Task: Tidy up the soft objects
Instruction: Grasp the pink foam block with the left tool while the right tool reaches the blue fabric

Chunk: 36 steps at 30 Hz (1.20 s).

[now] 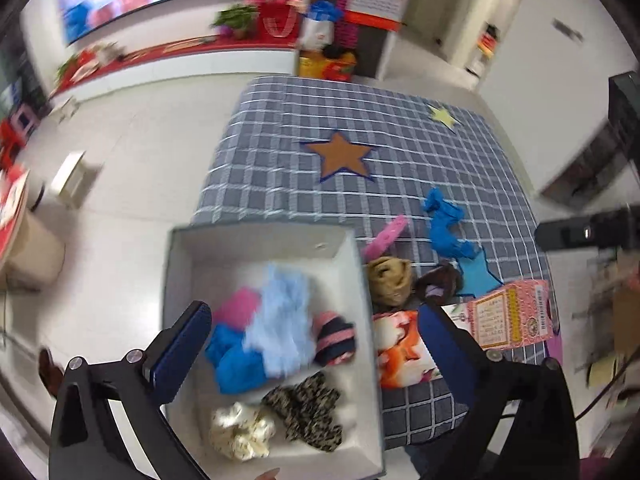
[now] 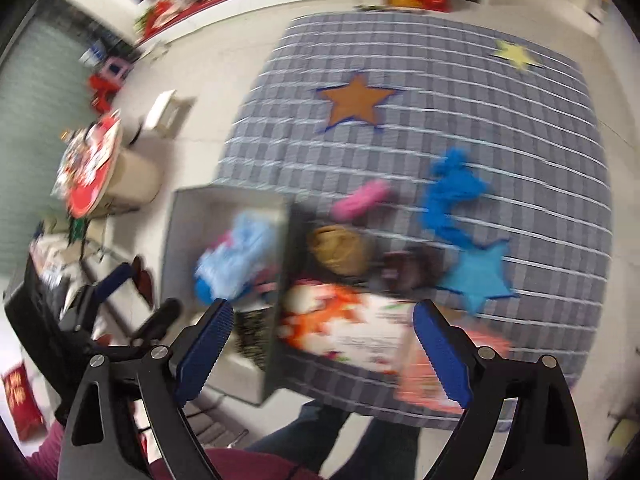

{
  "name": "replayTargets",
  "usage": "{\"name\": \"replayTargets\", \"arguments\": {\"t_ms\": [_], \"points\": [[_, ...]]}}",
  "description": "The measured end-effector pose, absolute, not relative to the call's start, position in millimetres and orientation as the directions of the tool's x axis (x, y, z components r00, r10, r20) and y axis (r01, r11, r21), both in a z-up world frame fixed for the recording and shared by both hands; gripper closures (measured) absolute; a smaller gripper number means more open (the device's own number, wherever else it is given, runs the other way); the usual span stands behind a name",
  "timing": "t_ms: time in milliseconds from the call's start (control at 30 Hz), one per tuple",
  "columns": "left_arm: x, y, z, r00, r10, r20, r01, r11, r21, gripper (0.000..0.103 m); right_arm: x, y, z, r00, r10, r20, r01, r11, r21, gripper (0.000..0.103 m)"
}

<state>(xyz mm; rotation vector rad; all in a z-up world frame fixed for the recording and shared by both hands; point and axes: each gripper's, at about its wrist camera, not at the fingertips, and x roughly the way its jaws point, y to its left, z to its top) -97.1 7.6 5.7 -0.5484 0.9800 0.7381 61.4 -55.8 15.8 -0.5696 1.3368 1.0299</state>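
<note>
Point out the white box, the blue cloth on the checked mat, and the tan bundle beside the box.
white box [image 1: 256, 242]: left wrist view, bare far wall.
blue cloth [image 1: 444, 226]: left wrist view, its middle.
tan bundle [image 1: 390, 280]: left wrist view, its centre.

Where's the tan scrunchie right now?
In the left wrist view the tan scrunchie lies on the checked cloth, just right of the white box, with the pink clip above it and a brown scrunchie to its right.
</note>
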Motion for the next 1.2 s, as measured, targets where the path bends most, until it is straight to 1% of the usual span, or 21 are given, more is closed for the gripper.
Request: {"name": "replayTargets", "arguments": {"t_ms": [100, 200, 400, 567, 667, 800, 867, 900, 933, 967, 1000, 1033, 1100, 1200], "points": [[-53.3, 5.4, 3.7, 0.314, 0.299, -0.901, -0.700, 0.714, -0.006, 0.000, 103.8, -76.0, 14.1, -0.033, 0.253, -0.967, -0.814, 0.555, 0.173, 0.011], [0.2, 10.1, -9.8, 0.262, 0.287, -0.921, -0.622, 0.781, 0.066, 0.000, 137.8, -94.7, 4.6, -0.031, 0.242, -0.970, -0.768, 0.615, 0.178, 0.011], [82.5, 31.3, -67.7, 0.126, 0.212, -0.969, -0.542, 0.833, 0.112, 0.000, 178.2, -108.5, -26.0, -0.051, 0.198, -0.979, -0.736, 0.655, 0.170, 0.011], [119.9, 39.6, -124.5, -0.023, 0.179, -0.984, -0.467, 0.868, 0.169, 0.000, 199.0, -115.2, -49.4, -0.088, 0.180, -0.980, -0.732, 0.655, 0.186, 0.011], [130.8, 45.1, -153.8, -0.099, 0.139, -0.985, -0.452, 0.876, 0.169, 0.002, 210.3, -112.5, -61.2, -0.107, 0.174, -0.979, -0.737, 0.647, 0.196, 0.011], [139.9, 51.3, -184.7, -0.189, 0.119, -0.975, -0.438, 0.878, 0.192, 0.010, 222.5, -103.5, -75.0, -0.119, 0.159, -0.980, -0.755, 0.627, 0.193, 0.011], [141.1, 53.1, -193.0, -0.210, 0.093, -0.973, -0.438, 0.881, 0.178, 0.018, 227.3, -95.6, -80.8, -0.123, 0.151, -0.981, -0.770, 0.609, 0.190, 0.011], [140.9, 53.7, -197.9, -0.224, 0.072, -0.972, -0.439, 0.883, 0.166, 0.029, 229.2, -91.4, -83.2, -0.124, 0.149, -0.981, -0.777, 0.600, 0.189, 0.011], [140.5, 54.2, -201.9, -0.237, 0.057, -0.970, -0.440, 0.884, 0.159, 0.047, 231.1, -86.8, -85.7, -0.122, 0.146, -0.982, -0.785, 0.591, 0.185, 0.011], [140.3, 54.3, -205.9, -0.246, 0.036, -0.969, -0.444, 0.884, 0.146, 0.058, 233.4, -80.7, -89.0, -0.119, 0.141, -0.983, -0.794, 0.581, 0.180, 0.011], [138.9, 54.8, -205.1, -0.227, 0.006, -0.974, -0.459, 0.881, 0.112, 0.073, 234.8, -75.4, -92.2, -0.119, 0.137, -0.983, -0.800, 0.573, 0.177, 0.011], [137.9, 54.8, -203.5, -0.215, 0.006, -0.977, -0.463, 0.880, 0.108, 0.076, 235.7, -70.2, -95.5, -0.120, 0.134, -0.984, -0.806, 0.565, 0.176, 0.011], [134.2, 56.4, -197.1, -0.189, 0.034, -0.981, -0.486, 0.865, 0.124, 0.076, 237.5, -57.3, -102.7, -0.122, 0.128, -0.984, -0.823, 0.541, 0.173, 0.011], [122.8, 65.6, -173.3, -0.098, 0.059, -0.993, -0.573, 0.813, 0.105, 0.076, 235.3, -35.6, -114.4, -0.109, 0.115, -0.987, -0.859, 0.489, 0.152, 0.011]]}}
